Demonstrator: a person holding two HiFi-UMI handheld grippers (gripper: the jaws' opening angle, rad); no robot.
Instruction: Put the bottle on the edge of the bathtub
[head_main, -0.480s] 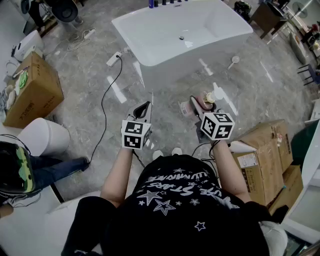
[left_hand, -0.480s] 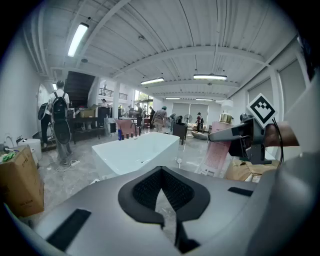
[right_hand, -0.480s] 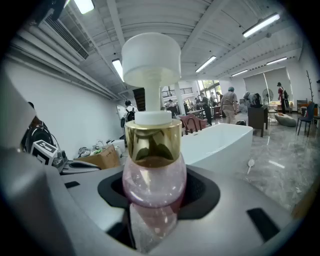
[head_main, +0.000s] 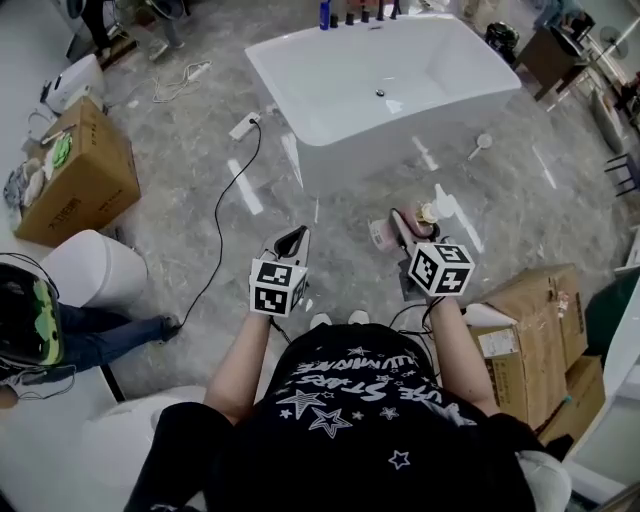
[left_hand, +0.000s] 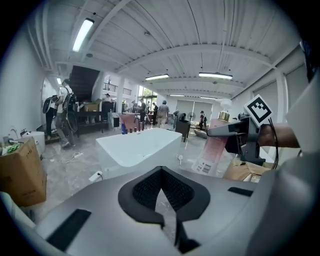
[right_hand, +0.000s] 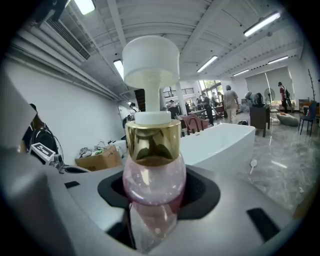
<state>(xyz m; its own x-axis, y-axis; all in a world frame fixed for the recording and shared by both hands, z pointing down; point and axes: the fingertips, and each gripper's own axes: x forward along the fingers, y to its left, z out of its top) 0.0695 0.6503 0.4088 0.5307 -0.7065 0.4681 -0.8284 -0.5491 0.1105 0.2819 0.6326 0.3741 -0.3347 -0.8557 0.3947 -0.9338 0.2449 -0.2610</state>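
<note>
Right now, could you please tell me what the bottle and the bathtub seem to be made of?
The bottle looks like clear pink-tinted plastic or glass: you can see through its glossy body. Its collar seems gold-toned metal or metallised plastic, mirror-bright with reflections. The pump head looks like matt white plastic. The bathtub appears to be glossy white acrylic or ceramic, smooth with light glare.

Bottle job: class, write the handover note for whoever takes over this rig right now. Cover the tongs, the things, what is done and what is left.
Left tongs: shut, empty.
Right tongs: shut on the pink bottle, upright, pump on top.
Bathtub: ahead of the person, out of reach; other bottles stand on its far edge.
Done: bottle is in the grip.
Left: carry it over, set it on the edge, let go.
</note>
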